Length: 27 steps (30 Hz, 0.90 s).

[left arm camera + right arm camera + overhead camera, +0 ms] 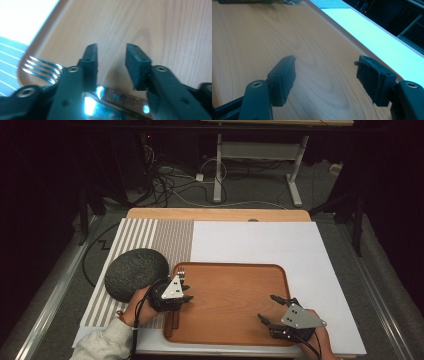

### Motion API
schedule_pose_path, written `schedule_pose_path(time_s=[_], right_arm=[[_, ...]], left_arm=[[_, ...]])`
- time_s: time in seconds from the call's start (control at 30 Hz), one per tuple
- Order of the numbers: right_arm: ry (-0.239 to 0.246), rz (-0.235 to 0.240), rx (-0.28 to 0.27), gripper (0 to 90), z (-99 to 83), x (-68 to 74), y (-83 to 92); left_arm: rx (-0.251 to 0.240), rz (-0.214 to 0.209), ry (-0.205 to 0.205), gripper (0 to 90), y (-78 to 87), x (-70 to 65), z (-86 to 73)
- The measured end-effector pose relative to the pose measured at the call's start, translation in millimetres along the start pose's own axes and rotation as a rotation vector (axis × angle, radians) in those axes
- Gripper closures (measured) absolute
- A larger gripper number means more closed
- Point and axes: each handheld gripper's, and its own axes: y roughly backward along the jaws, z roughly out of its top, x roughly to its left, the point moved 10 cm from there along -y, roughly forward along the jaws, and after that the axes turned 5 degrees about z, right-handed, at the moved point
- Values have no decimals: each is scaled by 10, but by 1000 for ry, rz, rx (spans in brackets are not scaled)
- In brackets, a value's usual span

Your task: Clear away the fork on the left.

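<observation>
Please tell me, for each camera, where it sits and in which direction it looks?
High view: above the person's side, looking forward and down at the tray; both forearms and tools show.
Left gripper view: on the left tool, facing down at the fork; open jaws show.
Right gripper view: on the right tool, looking across the tray; open jaws show.
All share the tray.

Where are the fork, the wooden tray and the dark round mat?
fork (40, 68), left gripper view, on its tines.
wooden tray (235, 302), high view, on its bare floor.
dark round mat (134, 270), high view, on its middle.
</observation>
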Motion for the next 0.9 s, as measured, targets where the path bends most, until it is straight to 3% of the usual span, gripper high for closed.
schedule_pose_path(time_s=[0.17, 0.23, 0.5, 0.63, 0.9], right_arm=[[0, 2, 0, 320, 0, 4, -1], [-1, 1, 0, 320, 1, 2, -1], [0, 1, -2, 320, 4, 4, 0], [-1, 1, -3, 320, 7, 5, -1], [-3, 2, -7, 320, 18, 0, -8]], left_arm=[[-46, 30, -33, 424, 43, -32, 100], [-63, 66, -39, 318, 56, -29, 142], [-102, 114, -66, 255, 101, -53, 229], [-117, 116, -82, 225, 135, -67, 256], [-162, 136, -119, 271, 231, -100, 299]])
